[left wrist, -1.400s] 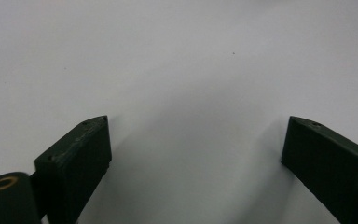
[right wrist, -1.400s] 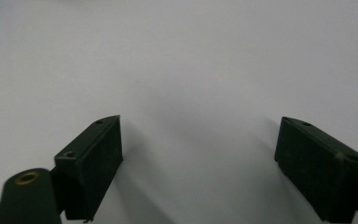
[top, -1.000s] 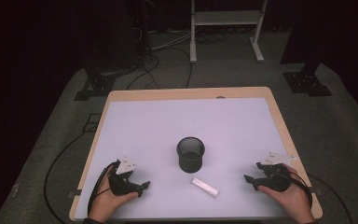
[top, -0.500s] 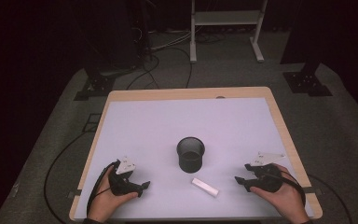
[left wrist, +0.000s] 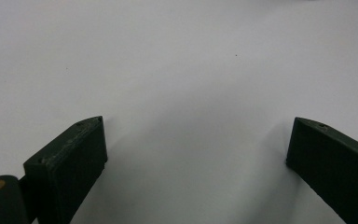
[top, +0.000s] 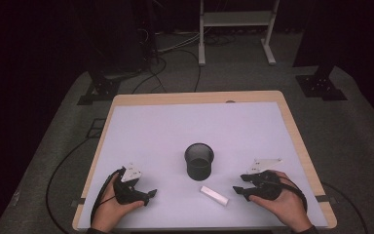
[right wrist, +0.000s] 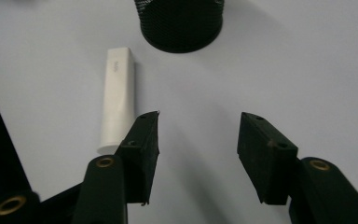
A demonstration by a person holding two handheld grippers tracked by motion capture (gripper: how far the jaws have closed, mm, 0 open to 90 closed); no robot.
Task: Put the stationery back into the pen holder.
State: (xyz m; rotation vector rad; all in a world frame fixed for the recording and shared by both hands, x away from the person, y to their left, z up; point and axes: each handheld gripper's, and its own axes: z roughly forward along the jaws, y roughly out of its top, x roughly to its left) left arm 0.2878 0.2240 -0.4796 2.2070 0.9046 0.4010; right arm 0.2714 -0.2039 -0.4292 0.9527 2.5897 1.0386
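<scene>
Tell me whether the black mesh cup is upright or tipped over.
Upright: the black mesh cup stands on its base with its round open mouth facing up, beside the white stick lying flat.

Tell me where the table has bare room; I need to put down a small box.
The whole far half of the table, beyond the black mesh cup, is bare, as is the stretch between the cup and the left gripper. It is tighter near the front, where the white stick lies between the cup and the right gripper.
</scene>
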